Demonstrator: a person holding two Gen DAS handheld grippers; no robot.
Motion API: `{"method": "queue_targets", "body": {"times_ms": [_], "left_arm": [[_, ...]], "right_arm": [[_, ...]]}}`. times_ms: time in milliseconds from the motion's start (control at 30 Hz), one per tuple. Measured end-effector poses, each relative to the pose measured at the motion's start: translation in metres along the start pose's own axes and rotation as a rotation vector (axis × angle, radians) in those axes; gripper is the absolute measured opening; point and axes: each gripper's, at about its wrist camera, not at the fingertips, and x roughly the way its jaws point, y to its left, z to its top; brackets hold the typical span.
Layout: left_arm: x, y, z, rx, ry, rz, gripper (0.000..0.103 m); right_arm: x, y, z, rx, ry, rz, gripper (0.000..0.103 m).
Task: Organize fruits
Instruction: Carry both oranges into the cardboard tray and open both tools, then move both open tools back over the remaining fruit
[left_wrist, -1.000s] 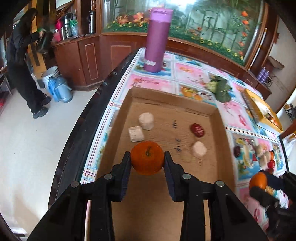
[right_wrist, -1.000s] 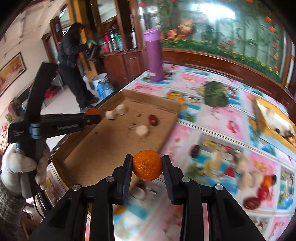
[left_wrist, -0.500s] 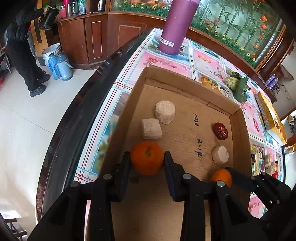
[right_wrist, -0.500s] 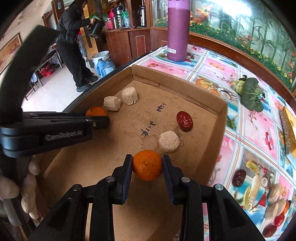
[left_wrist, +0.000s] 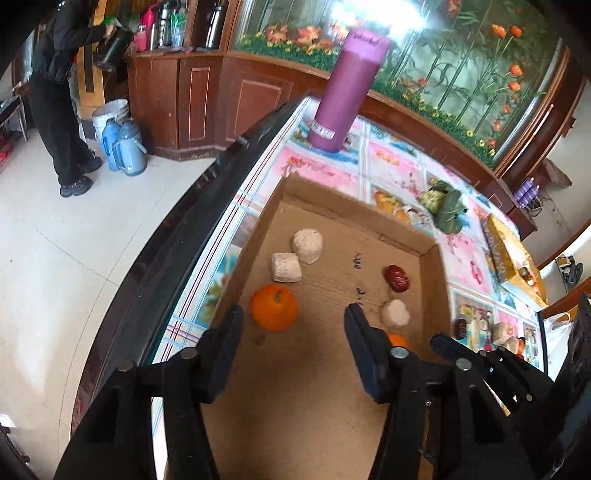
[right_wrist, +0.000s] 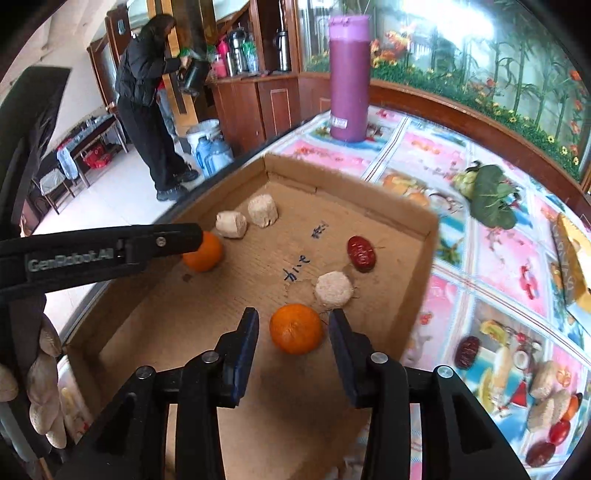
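Now Both Oranges Sit in the Box

Left view: my left claw is wide apart and holds nothing. One orange sits on the floor of the cardboard box, close to my left finger but not touching it. Two pale lumps lie just past it. A red date and another pale lump lie further right. My right claw pokes in low on the right, with a bit of the second orange showing there. A tall purple bottle stands on the bench behind the box.

Right view: my right claw is apart too, holding nothing. The second orange rests on the box floor between my fingers, just beside the pale lump. Green leafy stuff lies on the bench outside the box.
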Motion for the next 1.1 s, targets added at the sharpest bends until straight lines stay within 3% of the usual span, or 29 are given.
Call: {"method": "queue_targets", "body": {"times_ms": [200, 367, 500, 767, 933, 1100], "left_arm": [[-0.045, -0.028, -0.025, 0.016, -0.069, -0.090, 0.064], [-0.059, -0.060, -0.049, 0.060, -0.078, -0.138, 0.067], [-0.057, -0.090, -0.066, 0.112, -0.062, -0.162, 0.067], [-0.038, -0.141, -0.091, 0.205, -0.013, -0.179, 0.067], [-0.019, -0.169, -0.101, 0.250, 0.035, -0.195, 0.067], [0.000, -0.194, -0.109, 0.289, 0.084, -0.204, 0.067]], "right_arm": [[-0.046, -0.017, -0.021, 0.022, -0.062, 0.006, 0.052], [-0.086, -0.052, -0.053, 0.066, -0.099, -0.025, 0.059], [-0.124, -0.098, -0.084, 0.153, -0.127, -0.065, 0.058], [-0.203, -0.210, -0.145, 0.377, -0.195, -0.236, 0.062], [-0.213, -0.263, -0.170, 0.506, -0.195, -0.254, 0.062], [-0.188, -0.276, -0.175, 0.540, -0.160, -0.206, 0.062]]}}
